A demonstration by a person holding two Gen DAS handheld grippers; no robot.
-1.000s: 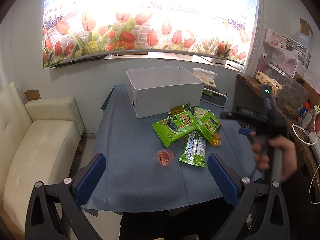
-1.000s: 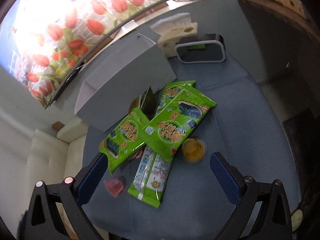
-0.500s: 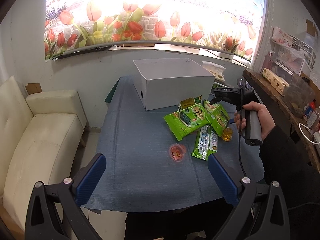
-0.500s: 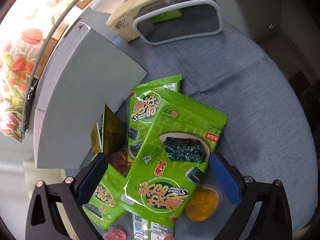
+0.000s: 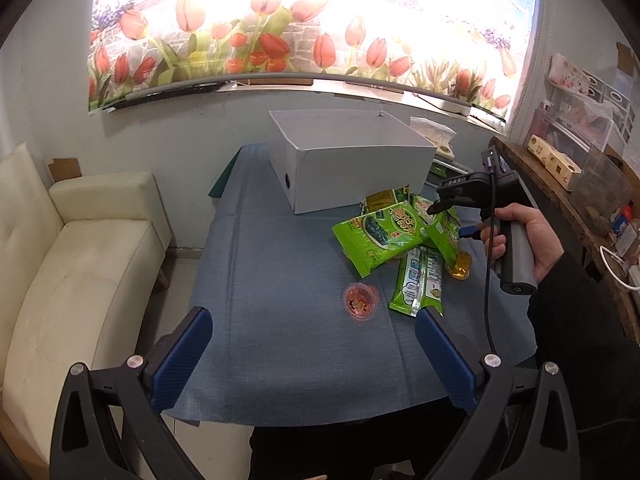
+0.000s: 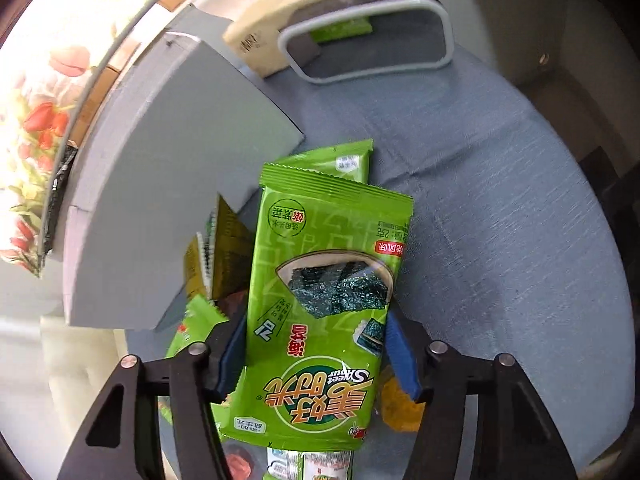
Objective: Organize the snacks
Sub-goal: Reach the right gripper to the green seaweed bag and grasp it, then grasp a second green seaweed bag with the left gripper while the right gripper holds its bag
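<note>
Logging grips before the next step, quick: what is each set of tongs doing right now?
Left tongs: open, empty, above the table.
Right tongs: just closed on the green seaweed packet, pads at both its edges.

Home living room, lived-in. Table (image 5: 304, 344) with blue-grey cloth is the landmark. Left of it, a cream sofa (image 5: 80, 264). Behind it, a plain wall with a tulip-print curtain (image 5: 280, 36) over a bright window. Right of it, a wooden shelf (image 5: 560, 208) crammed with plastic drawers, boxes, cables. On its far edge, a tissue box (image 5: 434, 136) beside a white cardboard box (image 5: 352, 164).
</note>
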